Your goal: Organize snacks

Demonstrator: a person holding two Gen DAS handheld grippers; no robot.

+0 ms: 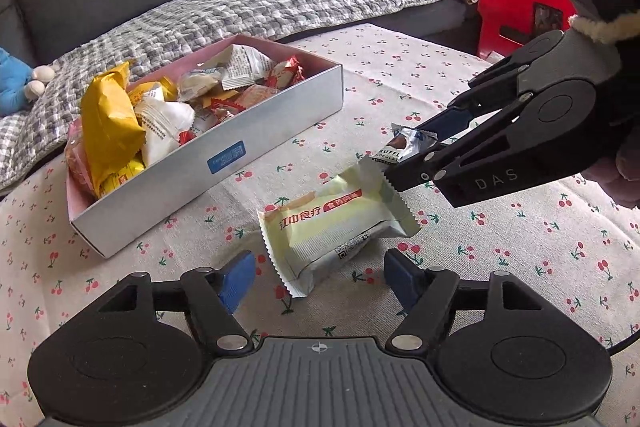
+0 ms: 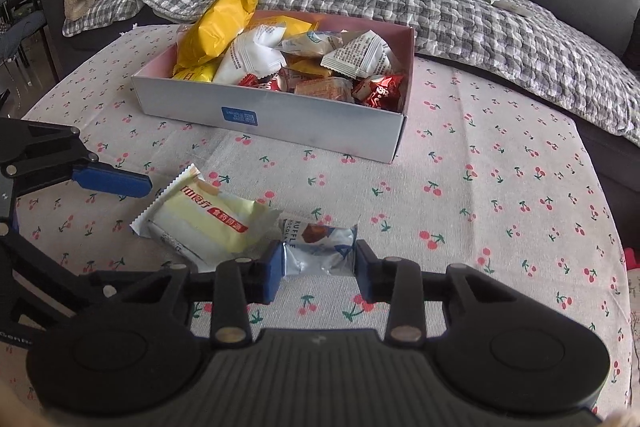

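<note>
On the cherry-print tabletop, the snack-filled box sits at upper centre of your right wrist view, its long white wall facing you. Below it, lower centre, the pale green snack packet lies flat between the spread, released pads of your left tool, touching neither. Just right of it, your right tool is clenched on the small truffle chocolate wrapper.
</note>
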